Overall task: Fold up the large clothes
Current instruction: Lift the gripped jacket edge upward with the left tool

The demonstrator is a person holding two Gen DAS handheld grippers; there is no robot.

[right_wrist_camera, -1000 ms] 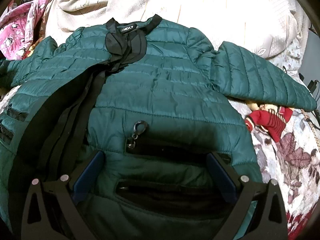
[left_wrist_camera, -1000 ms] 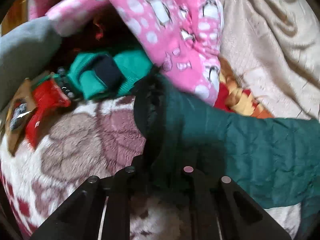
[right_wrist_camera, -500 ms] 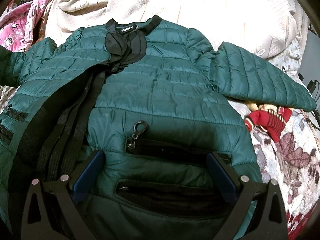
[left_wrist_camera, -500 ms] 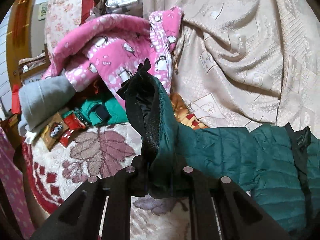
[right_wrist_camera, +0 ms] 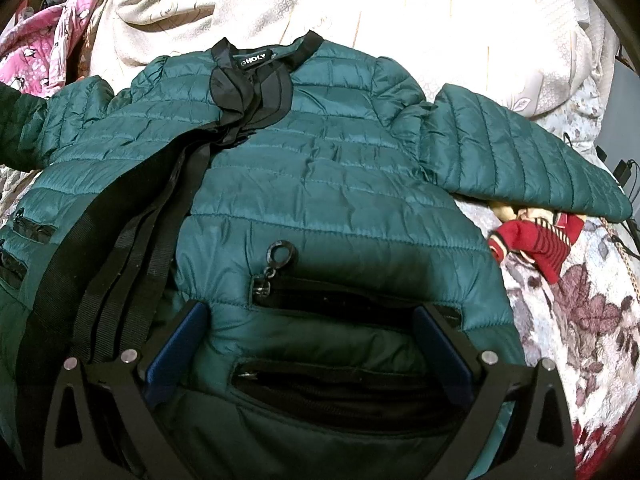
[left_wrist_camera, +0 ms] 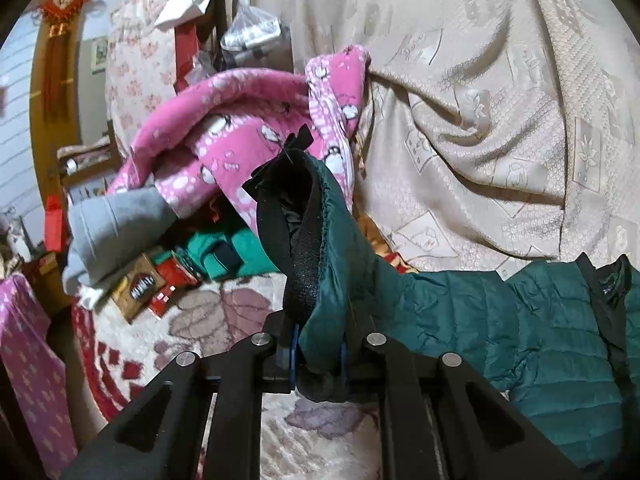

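Left claw (left_wrist_camera: 318, 354) pinches jacket sleeve (left_wrist_camera: 320, 248).

**Left pinches, right spread wide**

The left gripper (left_wrist_camera: 318, 354) is clamped tight on a sleeve cuff (left_wrist_camera: 308, 240), angled slightly downward. The right gripper (right_wrist_camera: 308, 344) points steeply down, jaws spread wide, gripping nothing.
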